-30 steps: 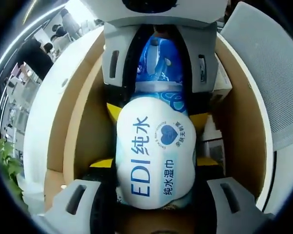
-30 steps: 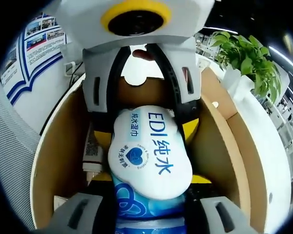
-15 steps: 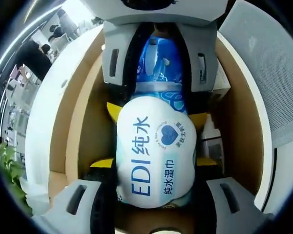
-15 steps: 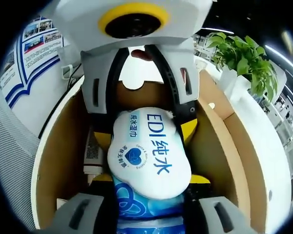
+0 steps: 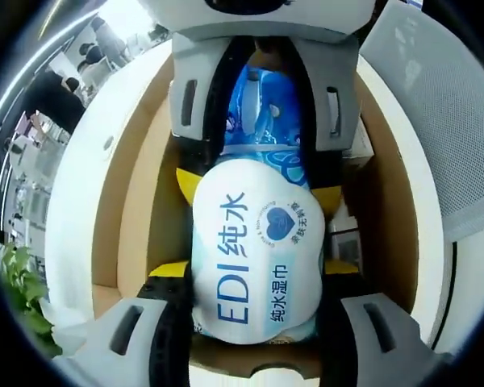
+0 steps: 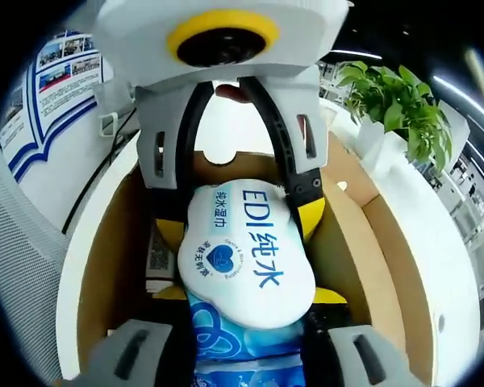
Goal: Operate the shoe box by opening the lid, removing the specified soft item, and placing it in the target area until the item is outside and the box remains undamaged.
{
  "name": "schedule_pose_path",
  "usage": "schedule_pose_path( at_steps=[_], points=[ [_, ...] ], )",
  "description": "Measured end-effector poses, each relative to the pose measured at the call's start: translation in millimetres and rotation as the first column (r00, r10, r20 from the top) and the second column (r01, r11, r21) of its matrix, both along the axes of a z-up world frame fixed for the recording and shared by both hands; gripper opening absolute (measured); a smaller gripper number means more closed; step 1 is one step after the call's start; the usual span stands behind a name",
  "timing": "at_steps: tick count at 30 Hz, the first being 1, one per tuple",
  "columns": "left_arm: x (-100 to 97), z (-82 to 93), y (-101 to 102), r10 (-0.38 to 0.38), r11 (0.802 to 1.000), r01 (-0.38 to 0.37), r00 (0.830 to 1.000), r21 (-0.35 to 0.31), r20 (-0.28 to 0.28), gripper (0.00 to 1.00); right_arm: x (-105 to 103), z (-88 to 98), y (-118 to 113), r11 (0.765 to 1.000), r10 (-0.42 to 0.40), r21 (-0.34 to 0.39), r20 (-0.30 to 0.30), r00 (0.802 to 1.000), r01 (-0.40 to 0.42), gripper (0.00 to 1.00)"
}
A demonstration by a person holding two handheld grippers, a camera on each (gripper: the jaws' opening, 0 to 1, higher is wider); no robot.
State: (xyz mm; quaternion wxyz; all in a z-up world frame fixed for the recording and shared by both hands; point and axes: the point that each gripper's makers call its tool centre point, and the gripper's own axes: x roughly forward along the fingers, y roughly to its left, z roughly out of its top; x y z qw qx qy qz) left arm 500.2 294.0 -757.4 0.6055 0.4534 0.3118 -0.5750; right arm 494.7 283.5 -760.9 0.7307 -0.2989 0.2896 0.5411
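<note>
White-and-blue wet wipes pack (image 5: 256,254) sits at centre frame in both views, and I've got it pinched from opposite ends. My left gripper (image 5: 256,318) clamps the white-label end at the bottom of the left gripper view; my right gripper (image 6: 246,343) clamps the blue end at the bottom of the right gripper view. Each view has the other claw coming down from the top onto the far end. Two grips because the pack is soft and would sag from one. Behind it, the brown cardboard box (image 5: 137,218) is open, white rim curving round, pack inside the walls, looks lifted off the floor but can't tell how far. Lift straight so the walls aren't scraped. Far upper right, right gripper view: potted plant (image 6: 395,97).
</note>
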Motion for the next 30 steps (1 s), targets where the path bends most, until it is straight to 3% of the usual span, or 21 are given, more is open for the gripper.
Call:
schedule_pose_path(
  at_steps=[30],
  points=[
    [-17.2, 51.4, 3, 0.023, 1.000, -0.023, 0.999, -0.002, 0.022, 0.60, -17, 52.3, 3, 0.999, 0.030, 0.030, 0.030, 0.999, -0.031, 0.46]
  ],
)
